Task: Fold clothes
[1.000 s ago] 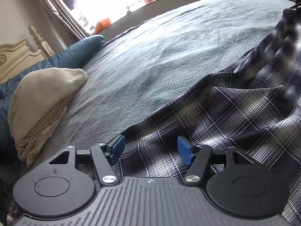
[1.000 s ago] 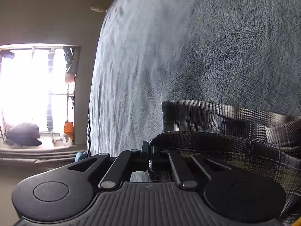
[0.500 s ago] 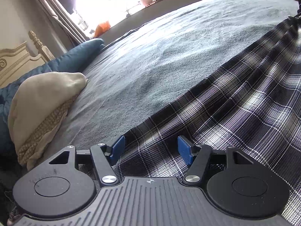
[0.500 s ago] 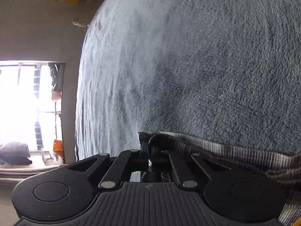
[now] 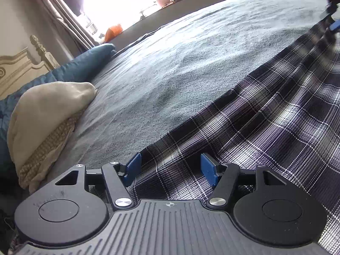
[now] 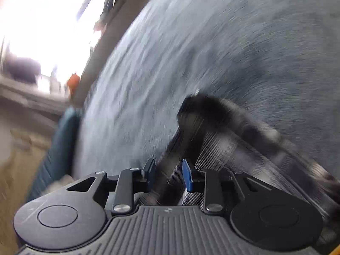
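Observation:
A dark plaid garment [image 5: 265,127] lies spread over the grey bed cover [image 5: 180,63], running from the near right toward the far right. My left gripper [image 5: 171,167] is open and low over the garment's near edge, with the cloth lying flat between its blue pads [image 5: 209,170]. In the blurred right wrist view my right gripper [image 6: 167,174] has its jaws opening. A bunched end of the plaid garment [image 6: 212,127] still sits between its pads [image 6: 187,176], which look parted from it. The right gripper [image 5: 333,21] also shows at the garment's far end.
A beige cushion [image 5: 46,114] and a blue pillow [image 5: 85,63] lie at the bed's left, by a cream headboard [image 5: 19,68]. Beyond the bed are curtains, a bright window sill [image 5: 159,2] and an orange object [image 5: 113,33].
The garment went from rumpled folds to stretched flat. The right gripper, shut on its end before, has rolled and parted its jaws. The left gripper has not moved.

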{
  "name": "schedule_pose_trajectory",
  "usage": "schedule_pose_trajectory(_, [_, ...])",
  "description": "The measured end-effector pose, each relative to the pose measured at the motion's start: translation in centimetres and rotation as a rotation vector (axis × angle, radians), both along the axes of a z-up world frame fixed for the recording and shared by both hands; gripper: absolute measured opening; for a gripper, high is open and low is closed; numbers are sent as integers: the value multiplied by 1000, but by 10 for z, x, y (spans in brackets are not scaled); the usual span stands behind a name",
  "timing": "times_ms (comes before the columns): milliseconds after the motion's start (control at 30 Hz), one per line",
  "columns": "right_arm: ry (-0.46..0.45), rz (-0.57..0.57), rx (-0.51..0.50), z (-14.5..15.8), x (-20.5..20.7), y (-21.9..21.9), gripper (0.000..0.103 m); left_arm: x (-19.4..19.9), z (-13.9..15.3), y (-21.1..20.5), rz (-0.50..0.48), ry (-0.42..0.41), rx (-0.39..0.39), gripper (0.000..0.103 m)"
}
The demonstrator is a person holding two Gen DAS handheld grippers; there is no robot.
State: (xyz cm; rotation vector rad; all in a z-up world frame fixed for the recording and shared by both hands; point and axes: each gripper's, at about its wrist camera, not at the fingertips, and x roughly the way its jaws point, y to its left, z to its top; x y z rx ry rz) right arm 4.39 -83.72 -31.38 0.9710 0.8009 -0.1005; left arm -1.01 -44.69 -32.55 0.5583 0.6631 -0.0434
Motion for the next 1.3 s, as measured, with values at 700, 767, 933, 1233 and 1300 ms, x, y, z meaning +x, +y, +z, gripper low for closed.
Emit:
schedule_pose_trajectory(700, [170,-165,-8,6,-185,-46,52,-45,62,-67,-287,11,-185,63])
schedule_pose_trajectory(767, [156,-165,18,-2,-184,-47,54,-56,69,-90,-403,48,-234,65])
schedule_pose_trajectory(933, [94,-150,47,-3,-184,-46,19,-82,63,-161,-626,90,-272,66])
schedule_pose_trajectory(1233, [-1,-134,116,15,-187,-55,3,-70,43,-266,-783,128,-234,65])
schedule_pose_trajectory(1300, [-15,-118,133,18,-183,-55,3,-64,44,-279,-790,134,-240,65])
